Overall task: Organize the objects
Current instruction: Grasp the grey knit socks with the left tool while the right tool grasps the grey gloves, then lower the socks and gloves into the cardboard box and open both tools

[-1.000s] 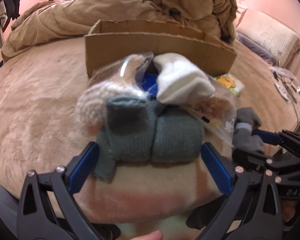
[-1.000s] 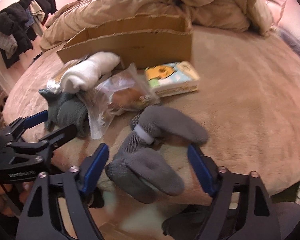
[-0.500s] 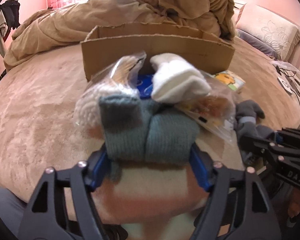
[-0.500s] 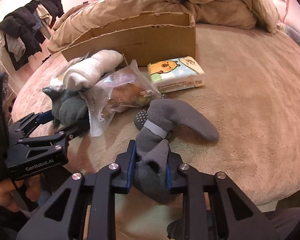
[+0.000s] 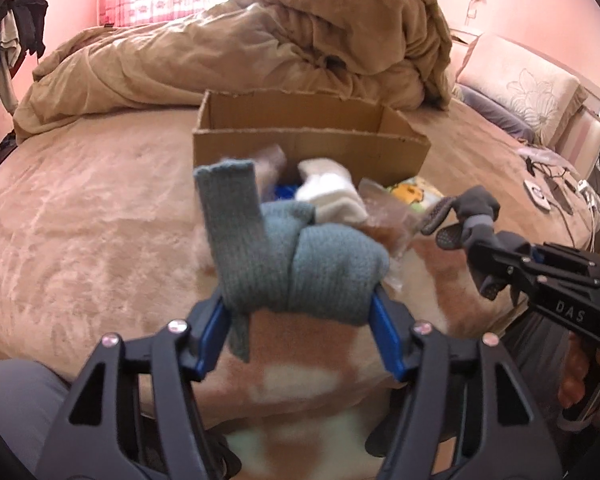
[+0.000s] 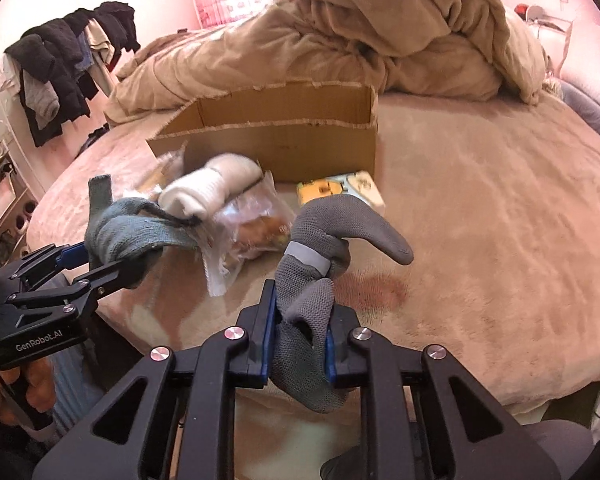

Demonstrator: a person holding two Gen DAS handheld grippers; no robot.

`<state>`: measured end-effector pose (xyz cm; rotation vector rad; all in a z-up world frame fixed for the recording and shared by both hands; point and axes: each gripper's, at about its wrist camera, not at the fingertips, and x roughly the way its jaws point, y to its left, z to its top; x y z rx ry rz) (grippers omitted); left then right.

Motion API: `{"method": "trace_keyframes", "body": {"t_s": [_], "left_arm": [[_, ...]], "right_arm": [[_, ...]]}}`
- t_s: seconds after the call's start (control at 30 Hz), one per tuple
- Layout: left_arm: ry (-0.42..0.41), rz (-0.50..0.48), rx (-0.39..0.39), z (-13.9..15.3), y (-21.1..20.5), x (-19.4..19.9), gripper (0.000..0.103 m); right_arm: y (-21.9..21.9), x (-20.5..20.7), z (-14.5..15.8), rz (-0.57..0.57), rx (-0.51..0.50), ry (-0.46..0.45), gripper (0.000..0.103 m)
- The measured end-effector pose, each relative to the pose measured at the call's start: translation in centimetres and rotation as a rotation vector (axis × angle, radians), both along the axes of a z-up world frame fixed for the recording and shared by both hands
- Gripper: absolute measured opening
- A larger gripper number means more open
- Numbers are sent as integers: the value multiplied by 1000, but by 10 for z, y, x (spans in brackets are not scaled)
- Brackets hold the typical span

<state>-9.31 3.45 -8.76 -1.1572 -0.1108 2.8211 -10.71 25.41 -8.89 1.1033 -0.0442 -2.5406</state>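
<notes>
Plush bed [image 5: 80, 220]; knit, perhaps ribbed, socks [image 5: 296, 264]

Both wrist cams low, close over near bed edge, facing 12 o'clock toward cardboard box [image 5: 310, 148] [image 6: 276, 136] and duvet [image 5: 260, 52] [image 6: 380, 28]. Left cam shows right gripper [image 5: 496, 264] at 3 o'clock; right cam shows left gripper [image 6: 100, 258] at 9 o'clock.

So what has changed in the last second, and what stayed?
Both grippers closed and lifted: the left gripper on the blue-grey socks, the right gripper on the grey gloves. The cardboard box, white socks and tissue pack stayed put.
</notes>
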Motion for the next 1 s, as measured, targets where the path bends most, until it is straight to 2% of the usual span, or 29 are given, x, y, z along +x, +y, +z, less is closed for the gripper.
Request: {"method": "trace_keyframes", "body": {"t_s": [0.37, 0.5, 0.6, 0.77, 1.0], "left_arm": [[51, 3, 19, 54, -9, 10, 64], [87, 10, 18, 84, -11, 11, 64], [102, 29, 30, 105, -14, 1, 64], [117, 41, 48, 121, -11, -20, 64], [116, 32, 34, 126, 1, -60, 64]], "right_arm": [[0, 8, 56, 1, -25, 109, 20], [1, 11, 78, 9, -28, 159, 20], [2, 10, 100, 15, -38, 199, 20], [3, 4, 131, 37, -45, 237, 20], [7, -29, 147, 53, -48, 242, 20]]}}
